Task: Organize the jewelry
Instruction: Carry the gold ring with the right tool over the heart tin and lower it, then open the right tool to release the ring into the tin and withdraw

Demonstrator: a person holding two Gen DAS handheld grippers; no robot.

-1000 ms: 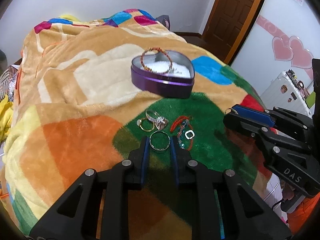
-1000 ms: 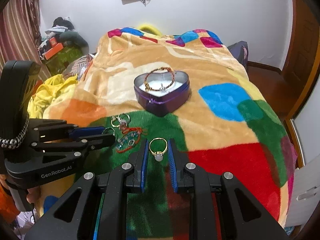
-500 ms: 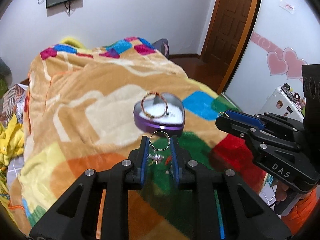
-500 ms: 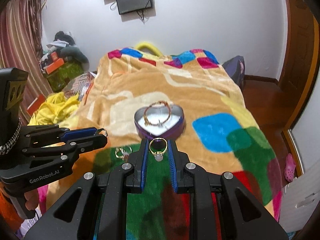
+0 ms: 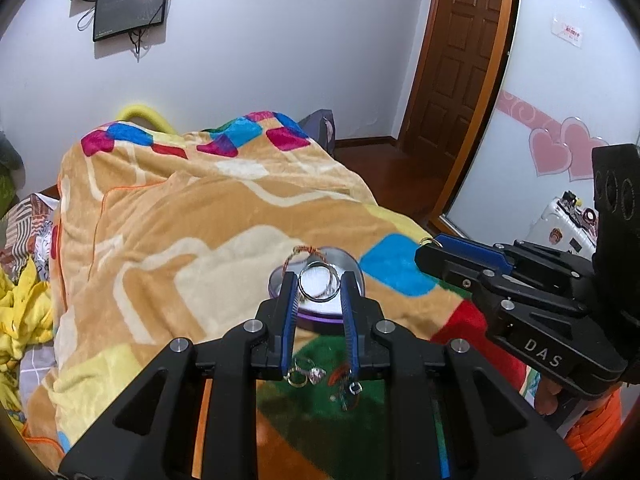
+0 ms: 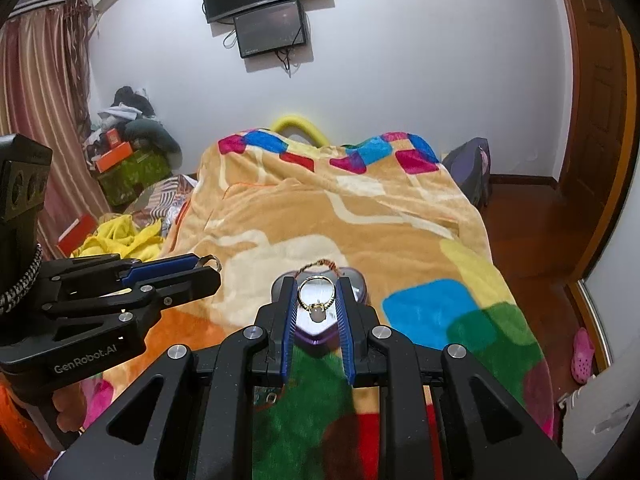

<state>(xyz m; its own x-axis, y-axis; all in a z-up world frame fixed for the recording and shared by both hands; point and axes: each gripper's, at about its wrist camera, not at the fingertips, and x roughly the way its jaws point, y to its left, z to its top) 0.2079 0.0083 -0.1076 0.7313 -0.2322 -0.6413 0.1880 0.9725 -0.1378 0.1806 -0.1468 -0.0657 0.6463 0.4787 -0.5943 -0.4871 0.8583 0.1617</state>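
A plain silver ring (image 5: 316, 283) is pinched upright in the left gripper (image 5: 319, 286), its hole facing the camera; a gold ring (image 6: 316, 295), stone hanging lowest, is clamped in the right gripper (image 6: 317, 294). Both are held above the heart-shaped purple tin (image 6: 360, 289), which is largely hidden. "DAS" and "GenRobot.AI" are read on the gripper bodies.

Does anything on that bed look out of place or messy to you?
Yes: the braided bracelet hangs half over the rim of the purple heart tin instead of lying inside, and a few loose jewelry pieces lie scattered on the blanket in front of it.
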